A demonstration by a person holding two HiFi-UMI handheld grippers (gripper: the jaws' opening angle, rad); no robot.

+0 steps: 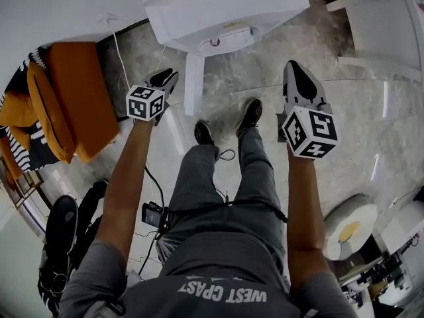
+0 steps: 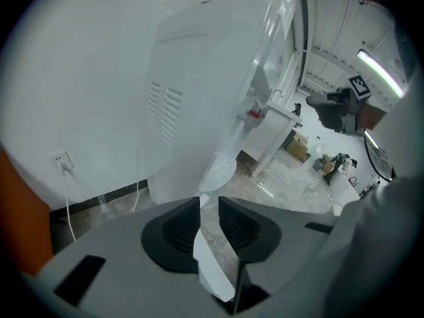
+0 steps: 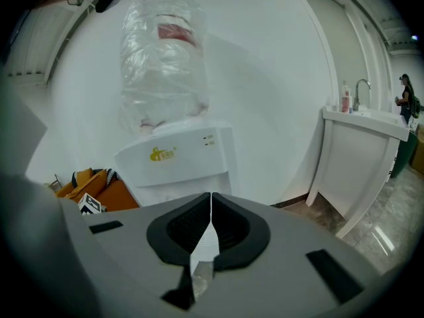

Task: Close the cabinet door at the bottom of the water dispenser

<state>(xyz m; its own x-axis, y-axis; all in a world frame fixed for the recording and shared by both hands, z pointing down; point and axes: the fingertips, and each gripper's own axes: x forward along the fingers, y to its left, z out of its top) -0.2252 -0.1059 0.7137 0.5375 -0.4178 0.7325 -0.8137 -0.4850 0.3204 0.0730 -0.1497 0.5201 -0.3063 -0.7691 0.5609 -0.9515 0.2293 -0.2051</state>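
Closest to the lens is the grey shirt (image 1: 218, 277), then two legs running down to the floor; working left to right from there, I count one orange cushion stack (image 1: 73, 98), one left gripper (image 1: 167, 78), one cabinet door (image 1: 194, 85), two shoes (image 1: 203, 132), one right gripper (image 1: 295, 71) and one white table (image 1: 384, 25).

The door stands open, edge-on toward me, out of the foot of the single water dispenser (image 1: 218, 5); the left gripper sits just beside it, its jaws a narrow slit with nothing pinched; the right gripper is well apart from it with its jaws pressed together, empty.

My worries: a glancing push could let the thin door edge slip into that slit and snag; too hard a shove could bounce the door back open, or rock the dispenser with its one bottle (image 3: 162, 58) on top.
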